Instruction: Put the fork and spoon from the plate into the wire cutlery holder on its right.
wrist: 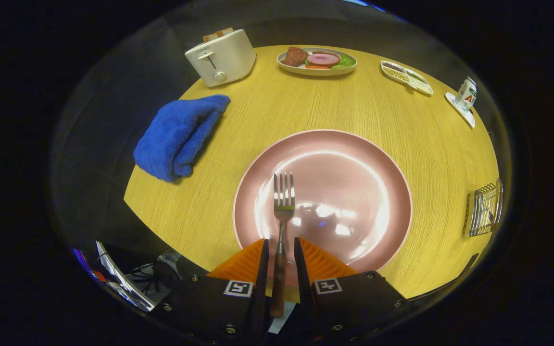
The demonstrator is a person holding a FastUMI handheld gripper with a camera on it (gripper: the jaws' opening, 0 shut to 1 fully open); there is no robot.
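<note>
A metal fork [283, 204] with a brown wooden handle points its tines out over the big pink plate [354, 173]. Its handle runs back between my fingers, and my gripper [281, 241] is shut on the fork's neck and handle. The fingertips hang over the plate's near rim. The wire cutlery holder [484, 209] stands on the table to the right of the plate, well off to the side of my fingers. I cannot tell what is inside it.
The round wooden table [267, 120] carries a folded blue towel [177, 137] left of the plate and a white toaster [220, 57] behind it. At the far side are a plate of food [317, 61], a white divided tray [407, 77] and a can on a coaster [464, 96].
</note>
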